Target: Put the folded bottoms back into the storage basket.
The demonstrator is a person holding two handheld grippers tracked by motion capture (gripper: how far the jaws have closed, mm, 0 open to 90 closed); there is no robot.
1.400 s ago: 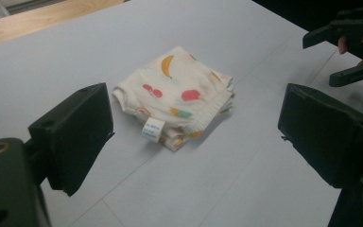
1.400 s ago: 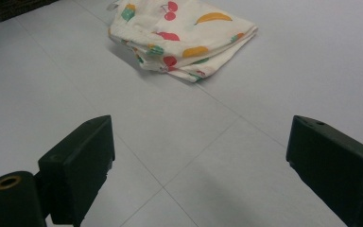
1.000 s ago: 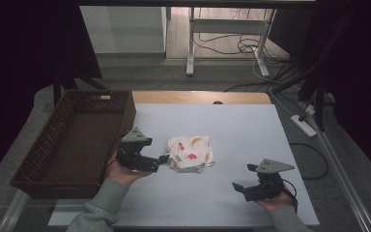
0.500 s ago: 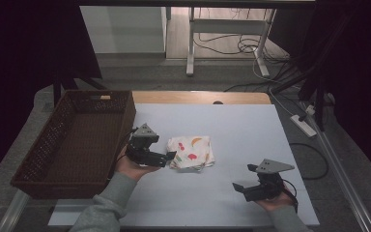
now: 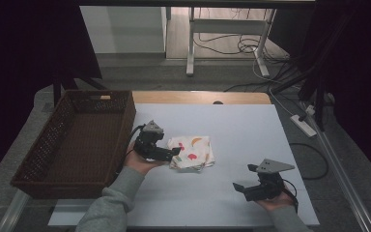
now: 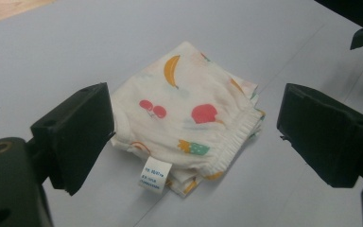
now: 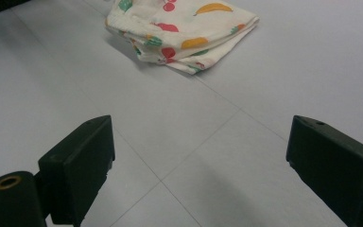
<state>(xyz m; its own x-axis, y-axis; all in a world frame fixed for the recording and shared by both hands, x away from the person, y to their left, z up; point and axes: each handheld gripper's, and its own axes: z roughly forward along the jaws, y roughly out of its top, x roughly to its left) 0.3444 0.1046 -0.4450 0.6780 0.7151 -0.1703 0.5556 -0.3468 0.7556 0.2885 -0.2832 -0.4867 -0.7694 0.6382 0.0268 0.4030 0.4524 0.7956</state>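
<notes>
1. Left gripper (image 5: 166,153), jaws spread, reaches the folded fruit-print cloth (image 5: 192,153), its jaws bracketing the near edge of the fabric without pinching it.
2. That cloth lies on the white table (image 5: 251,130), just right of the wicker basket (image 5: 77,140).
3. Right gripper (image 5: 245,188) rests agape, well apart from the cloth.
4. Judged step: approach for a grasp; next, close on the fold.
5. Since earlier, the left gripper has advanced toward the cloth.

The room is dim, with dark curtains (image 5: 24,43) hanging at the left and dark shapes at the right. The floor (image 5: 140,72) is grey, paler and wood-toned farther back, where the white metal legs of another table (image 5: 191,43) stand among loose black cables (image 5: 232,43). A white power strip (image 5: 303,124) lies on the floor right of the pale surface (image 5: 251,130).
</notes>
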